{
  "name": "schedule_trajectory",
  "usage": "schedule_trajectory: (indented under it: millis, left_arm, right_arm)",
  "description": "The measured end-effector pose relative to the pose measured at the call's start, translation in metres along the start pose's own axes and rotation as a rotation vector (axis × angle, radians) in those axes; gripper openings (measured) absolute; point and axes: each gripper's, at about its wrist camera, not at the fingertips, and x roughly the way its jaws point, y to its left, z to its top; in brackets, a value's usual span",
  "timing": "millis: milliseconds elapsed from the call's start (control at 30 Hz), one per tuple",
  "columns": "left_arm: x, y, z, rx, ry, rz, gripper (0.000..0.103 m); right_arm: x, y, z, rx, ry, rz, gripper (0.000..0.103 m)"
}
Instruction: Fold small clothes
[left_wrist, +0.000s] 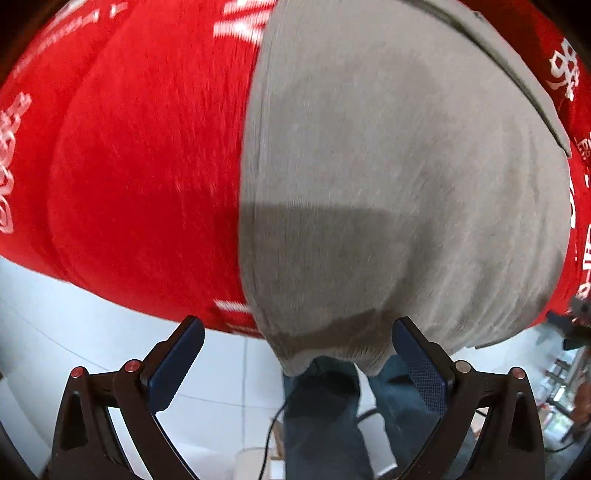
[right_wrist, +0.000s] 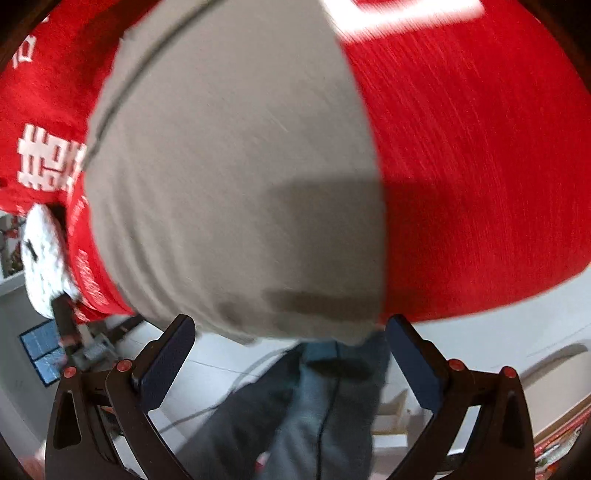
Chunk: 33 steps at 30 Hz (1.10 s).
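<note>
— What do you have on the left wrist feed?

— My left gripper (left_wrist: 295, 350) hangs with its jaws spread wide, nothing between the blue pads (left_wrist: 177, 369); just ahead of them lies the grey garment (left_wrist: 388, 184), draped over a table covered in a red cloth (left_wrist: 147, 166) with white printed characters. The near hem of the garment hangs over the table edge and sags between the two fingers without touching either, as far as I can tell; a dark seam line runs along its far side; a shadow falls across its near part.

— And the right one?

— My right gripper (right_wrist: 290, 347) is likewise spread apart and empty; the same grey garment (right_wrist: 229, 177) fills the middle of its view, with the red cloth (right_wrist: 480, 184) to its right and a strip of it to the left. The picture is blurred, so fine folds are hard to read.

— Anything else around?

— Below the table edge I see the person's legs in blue jeans (left_wrist: 325, 424) and a pale tiled floor (left_wrist: 92, 325); a thin dark cable (right_wrist: 325, 413) runs down over the jeans; at the left edge of the right view something white and knitted (right_wrist: 44, 258) sits by the table edge, though I cannot tell what it is.
</note>
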Motion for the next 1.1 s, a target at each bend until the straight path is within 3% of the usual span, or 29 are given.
schedule_trajectory:
  millis: [233, 333, 400, 467, 500, 533, 567, 600, 633, 867, 967, 1100]
  left_arm:
    - [0.029, -0.001, -0.002, -0.041, 0.031, -0.073, 0.102]
    - [0.028, -0.004, -0.004, -0.029, 0.024, -0.078, 0.102]
    - [0.026, -0.007, -0.007, -0.012, 0.02, -0.09, 0.096]
    - [0.023, -0.009, -0.008, -0.002, 0.026, -0.105, 0.079]
    - [0.022, -0.01, -0.008, 0.005, 0.03, -0.114, 0.072]
    - [0.02, -0.012, -0.009, 0.018, 0.037, -0.119, 0.054]
    - [0.018, -0.013, -0.008, 0.035, 0.042, -0.121, 0.029]
    - [0.015, -0.013, -0.008, 0.053, 0.047, -0.141, 0.013]
    - [0.012, -0.014, -0.009, 0.062, 0.053, -0.168, 0.009]
    - [-0.041, -0.013, 0.001, 0.088, -0.01, -0.307, 0.009]
    - [-0.07, -0.01, 0.01, 0.095, -0.07, -0.358, 0.009]
    - [-0.106, -0.013, 0.043, 0.1, -0.147, -0.392, 0.009]
  right_arm:
    - [0.042, -0.035, -0.013, 0.056, 0.022, 0.083, 0.102]
    - [0.05, -0.032, -0.011, 0.062, 0.022, 0.123, 0.099]
    - [0.057, -0.028, -0.012, 0.074, 0.027, 0.126, 0.091]
    - [0.061, -0.028, -0.015, 0.087, 0.049, 0.124, 0.046]
    - [0.061, -0.028, -0.018, 0.093, 0.061, 0.137, 0.03]
    - [0.06, -0.028, -0.02, 0.09, 0.058, 0.157, 0.014]
    - [0.055, -0.027, -0.022, 0.091, 0.05, 0.19, 0.014]
    - [0.05, -0.024, -0.023, 0.085, 0.036, 0.197, 0.014]
    - [0.039, -0.015, -0.024, 0.059, 0.023, 0.237, 0.014]
    - [-0.01, 0.015, -0.017, 0.031, -0.048, 0.412, 0.014]
    - [-0.05, 0.038, 0.005, 0.023, -0.136, 0.517, 0.014]
    - [-0.073, 0.049, 0.027, 0.007, -0.183, 0.566, 0.014]
